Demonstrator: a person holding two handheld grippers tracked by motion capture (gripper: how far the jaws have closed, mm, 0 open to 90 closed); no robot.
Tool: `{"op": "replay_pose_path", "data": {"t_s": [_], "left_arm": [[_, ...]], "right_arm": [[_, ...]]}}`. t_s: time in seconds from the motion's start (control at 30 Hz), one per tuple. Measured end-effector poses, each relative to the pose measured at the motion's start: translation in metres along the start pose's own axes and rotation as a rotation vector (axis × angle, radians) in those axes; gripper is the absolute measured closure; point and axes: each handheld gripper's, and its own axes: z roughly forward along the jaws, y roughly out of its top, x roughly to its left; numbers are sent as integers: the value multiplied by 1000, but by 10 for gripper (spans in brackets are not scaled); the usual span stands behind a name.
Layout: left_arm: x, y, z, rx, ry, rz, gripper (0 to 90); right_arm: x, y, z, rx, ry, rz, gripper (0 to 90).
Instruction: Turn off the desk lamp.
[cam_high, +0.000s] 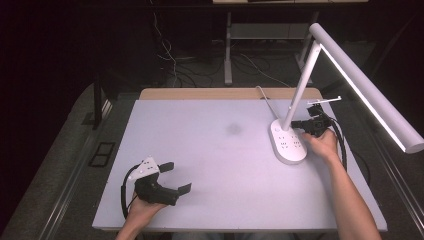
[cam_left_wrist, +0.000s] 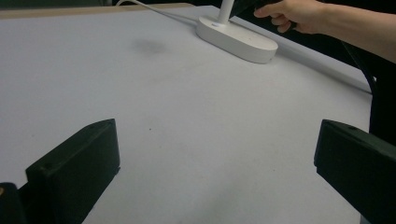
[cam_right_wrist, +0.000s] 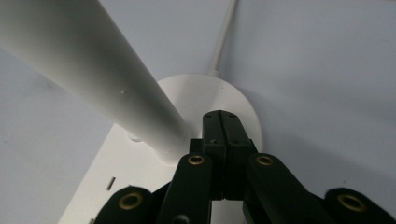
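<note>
Lamp: a white desk lamp (cam_high: 300, 95) stands at the far right of the counter (cam_high: 215, 150). Its light bar is on and leans out to the right, high up.
Lamp base: the flat oval base (cam_high: 287, 142) sits on the counter, with small slots on top. A white cord (cam_high: 265, 100) runs from it to the far edge.
Lamp pole: the white pole (cam_right_wrist: 93, 70) goes up at a slant from the far end of the base.
My right tool: my right tool (cam_high: 305, 125) is over the far end of the base, just beside the foot of the pole. Its two black jaws are pressed tight together with nothing between them.
My left tool: my left tool (cam_high: 177, 177) rests near the front left of the counter, well apart from the lamp. Its jaws are wide apart and hold nothing.
</note>
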Motion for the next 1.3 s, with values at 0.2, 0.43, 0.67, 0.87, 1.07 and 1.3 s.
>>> {"op": "replay_pose_path", "data": {"t_s": [0.2,0.43,0.67,0.87,1.07,1.3], "left_arm": [[0,0,0,-2,3,-2,0],[-1,0,0,-1,2,3,0],[-2,0,0,0,1,7,0],[0,0,-1,-5,8,-2,0],[-1,0,0,-2,4,2,0],[-1,0,1,2,4,3,0]], "right_arm": [[-3,-4,-2,-4,36,64,900],[-6,-8,-3,-17,41,72,900],[-4,-9,-3,-16,30,69,900],[-3,-7,-4,-22,30,61,900],[-4,-7,-3,-19,30,66,900],[-5,-9,-3,-26,37,79,900]]}}
